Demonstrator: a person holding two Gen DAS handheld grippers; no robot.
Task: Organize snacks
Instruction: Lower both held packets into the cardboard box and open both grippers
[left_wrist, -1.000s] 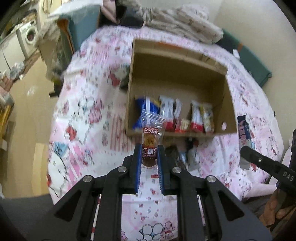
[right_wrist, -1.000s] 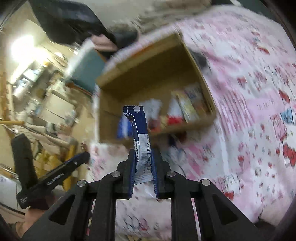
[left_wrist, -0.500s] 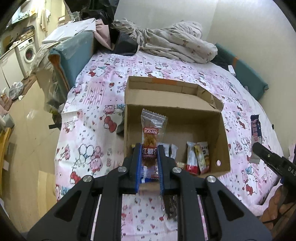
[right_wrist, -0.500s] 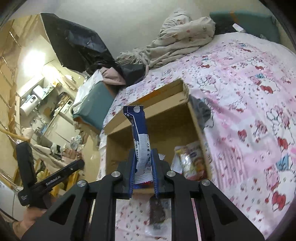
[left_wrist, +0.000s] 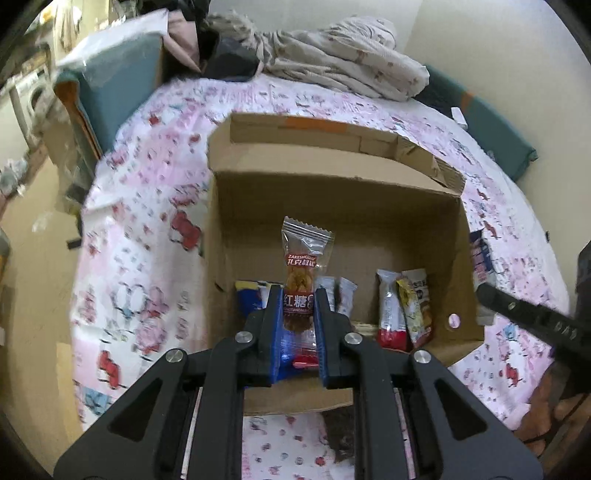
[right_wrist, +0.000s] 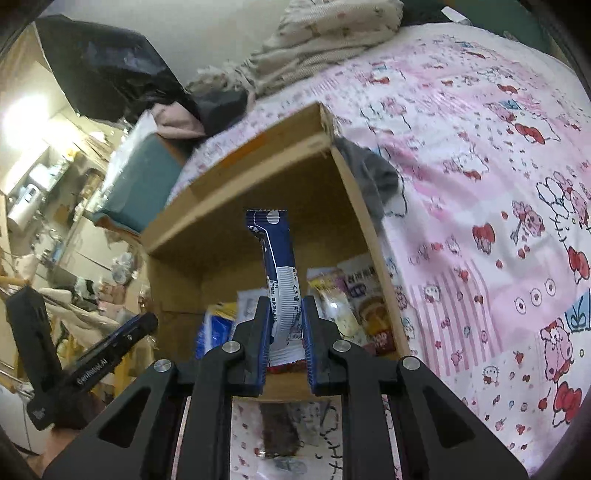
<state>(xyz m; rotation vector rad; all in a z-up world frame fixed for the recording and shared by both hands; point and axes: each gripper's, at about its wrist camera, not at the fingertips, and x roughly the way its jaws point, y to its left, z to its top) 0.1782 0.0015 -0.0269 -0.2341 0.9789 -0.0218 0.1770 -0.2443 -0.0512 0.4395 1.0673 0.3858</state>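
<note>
Fingers (left_wrist: 276, 314) pinch snack (left_wrist: 301, 280) (upright)

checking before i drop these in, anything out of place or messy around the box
One dark snack packet lies loose on the bedspread just outside the cardboard box, below its near wall, while the other snacks stand in a row inside. The box's far right flap looks torn and ragged.
</note>
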